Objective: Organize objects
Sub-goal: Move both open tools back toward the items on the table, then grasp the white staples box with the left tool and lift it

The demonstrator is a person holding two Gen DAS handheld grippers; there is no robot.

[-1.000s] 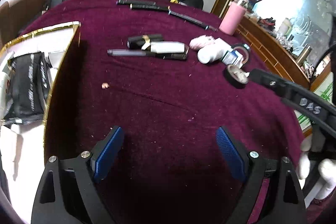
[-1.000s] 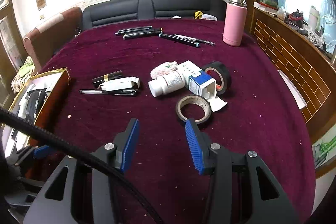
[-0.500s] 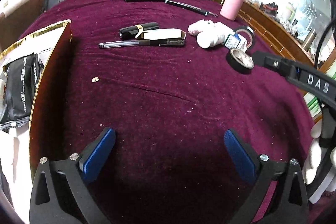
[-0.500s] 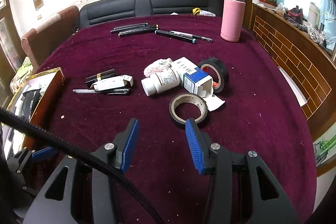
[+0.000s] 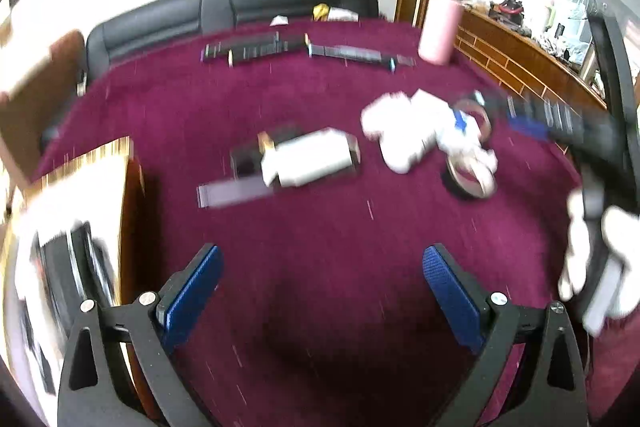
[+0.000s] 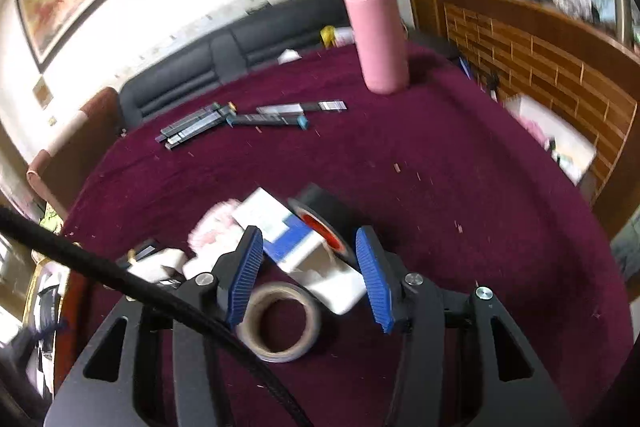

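Observation:
On the maroon tablecloth (image 5: pixel 320 235) lie a white box with a black lipstick and a pen (image 5: pixel 304 161), a white bottle (image 5: pixel 400 147), a blue and white carton (image 6: pixel 296 243), a black tape roll (image 6: pixel 328 219) and a beige tape roll (image 6: pixel 278 323). My right gripper (image 6: pixel 310 267) is open, its blue pads above and on either side of the carton, with the beige roll just below them. My left gripper (image 5: pixel 320 291) is open and empty over bare cloth. The right gripper (image 5: pixel 560 123) also shows blurred in the left wrist view.
A gold-edged box (image 5: pixel 80 227) holding black items stands at the left. A pink flask (image 6: pixel 378 43) stands at the far right. Several dark pens (image 6: pixel 248 117) lie at the back. A black sofa (image 5: pixel 224 7) and a brick-patterned wooden counter (image 6: pixel 540 67) border the table.
My right gripper has moved forward over the tape rolls and carton and opened wider. My left gripper has tilted up and shifted; both views are blurred by motion.

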